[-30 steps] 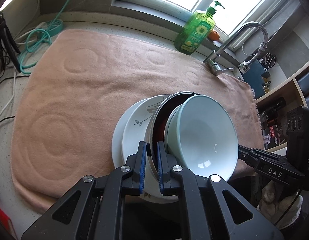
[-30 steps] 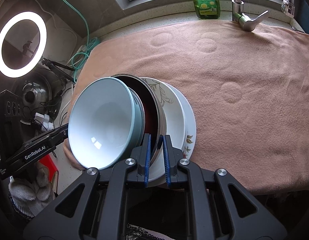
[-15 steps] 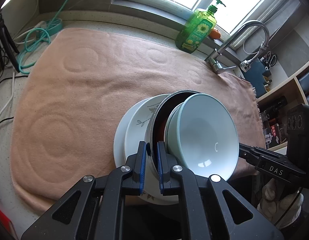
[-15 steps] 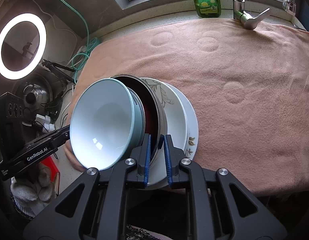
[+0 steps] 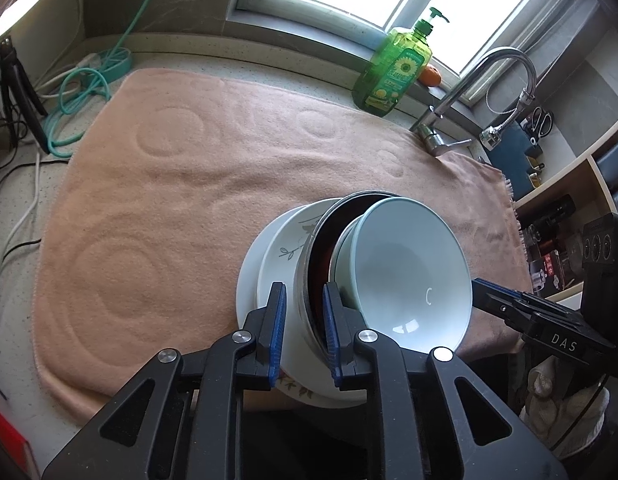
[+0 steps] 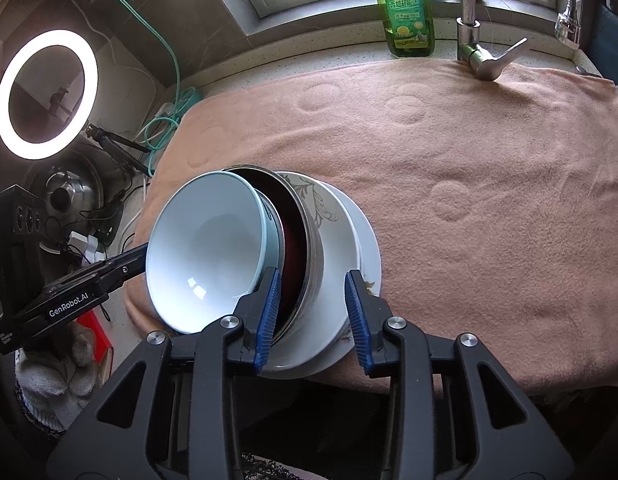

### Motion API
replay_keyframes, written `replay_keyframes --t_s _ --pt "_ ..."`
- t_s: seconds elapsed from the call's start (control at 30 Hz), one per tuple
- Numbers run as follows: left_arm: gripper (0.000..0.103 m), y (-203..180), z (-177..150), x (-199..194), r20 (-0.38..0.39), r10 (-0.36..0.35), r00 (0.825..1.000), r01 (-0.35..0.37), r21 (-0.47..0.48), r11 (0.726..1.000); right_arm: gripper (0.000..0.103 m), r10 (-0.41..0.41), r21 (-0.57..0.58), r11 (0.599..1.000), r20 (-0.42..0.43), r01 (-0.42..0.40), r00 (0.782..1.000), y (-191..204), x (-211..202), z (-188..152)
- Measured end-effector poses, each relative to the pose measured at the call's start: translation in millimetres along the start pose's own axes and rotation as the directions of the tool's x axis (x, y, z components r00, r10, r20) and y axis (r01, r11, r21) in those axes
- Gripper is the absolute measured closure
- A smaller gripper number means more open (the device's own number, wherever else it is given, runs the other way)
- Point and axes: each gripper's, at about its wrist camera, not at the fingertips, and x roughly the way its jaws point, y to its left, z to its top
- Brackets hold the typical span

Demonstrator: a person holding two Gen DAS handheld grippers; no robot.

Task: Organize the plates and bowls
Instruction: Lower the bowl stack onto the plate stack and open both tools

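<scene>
A stack of dishes sits at the near edge of a pink towel (image 5: 181, 200) spread over the table: a white plate (image 6: 369, 248) at the base, a floral bowl (image 6: 329, 220) on it, then a steel bowl (image 6: 313, 248) with a dark red inside, and a pale blue bowl (image 6: 205, 248) on top. The whole nest looks tilted. The left claw (image 5: 305, 320) is partly open, its blue pads either side of the steel bowl's rim with a gap showing. The right claw (image 6: 311, 312) is wide open, straddling the steel and floral bowls without gripping. A green soap bottle (image 5: 393, 72) and a tap (image 5: 469, 96) stand at the towel's far edge; a ring light (image 6: 47, 94) glows to the left.
</scene>
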Motion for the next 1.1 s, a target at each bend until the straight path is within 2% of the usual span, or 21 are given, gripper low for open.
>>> replay_keyframes --t_s 0.23,0.27,0.33,0.4,0.5,0.53,0.67,0.7,0.73,0.77,0.83,0.93,1.1 --pt "0.086 3.2 -3.4 -9.5 0.013 0.025 1.0 -0.025 0.018 1.0 0.066 -0.037 -0.029 0.999 0.033 0.038 0.999 0.1 -16.9 -4.0" --pt "0.086 4.2 -3.6 -12.1 0.016 0.027 1.0 -0.027 0.017 0.999 0.065 -0.039 -0.031 0.999 0.037 0.04 0.999 -0.1 -19.7 -5.1" --pt "0.085 5.3 -3.8 -17.7 0.025 0.027 0.999 -0.027 0.017 0.999 0.055 -0.047 -0.04 0.998 0.052 0.049 0.998 1.1 -25.1 -6.9" --pt "0.08 4.2 -4.4 -23.4 0.04 0.034 0.999 -0.035 0.026 0.999 0.055 -0.06 -0.056 0.996 0.069 0.064 0.996 4.0 -30.5 -8.0" --pt "0.078 0.6 -6.3 -31.2 0.056 0.033 0.998 -0.035 0.036 0.999 0.053 -0.075 -0.078 0.994 0.093 0.082 0.993 8.2 -39.7 -9.1" --pt "0.076 -1.4 -6.9 -33.8 0.063 0.034 0.997 -0.037 0.041 0.998 0.048 -0.077 -0.082 0.993 0.103 0.085 0.992 9.1 -43.2 -9.3" --pt "0.05 -5.8 -6.7 -45.6 0.108 0.069 0.992 -0.075 0.054 0.996 0.034 -0.077 -0.089 0.992 0.161 0.092 0.984 12.0 -60.3 -9.8" --pt "0.04 -6.7 -5.6 -48.7 0.12 0.087 0.989 -0.094 0.054 0.994 0.027 -0.071 -0.086 0.992 0.176 0.088 0.982 11.8 -64.6 -9.2" --pt "0.034 -6.7 -4.1 -51.9 0.132 0.093 0.987 -0.101 0.047 0.994 0.016 -0.064 -0.078 0.994 0.19 0.08 0.98 11.9 -69.3 -9.0" --pt "0.026 -6.1 -2.5 -54.9 0.143 0.092 0.985 -0.098 0.036 0.995 0.012 -0.055 -0.069 0.995 0.206 0.07 0.977 10.9 -73.1 -8.4" --pt "0.024 -5.7 -0.4 -60.5 0.166 0.091 0.982 -0.096 0.026 0.995 0.004 -0.048 -0.049 0.997 0.236 0.061 0.97 9.1 -78.9 -7.8" --pt "0.023 -9.7 1.6 -63.4 0.179 0.125 0.976 -0.133 0.034 0.99 0.003 -0.068 -0.033 0.996 0.243 0.079 0.967 7.9 -80.2 -5.6" --pt "0.023 -16.8 1.4 -65.2 0.193 0.123 0.973 -0.137 0.057 0.989 0.003 -0.101 -0.034 0.993 0.227 0.112 0.969 6.0 -78.5 -3.5"
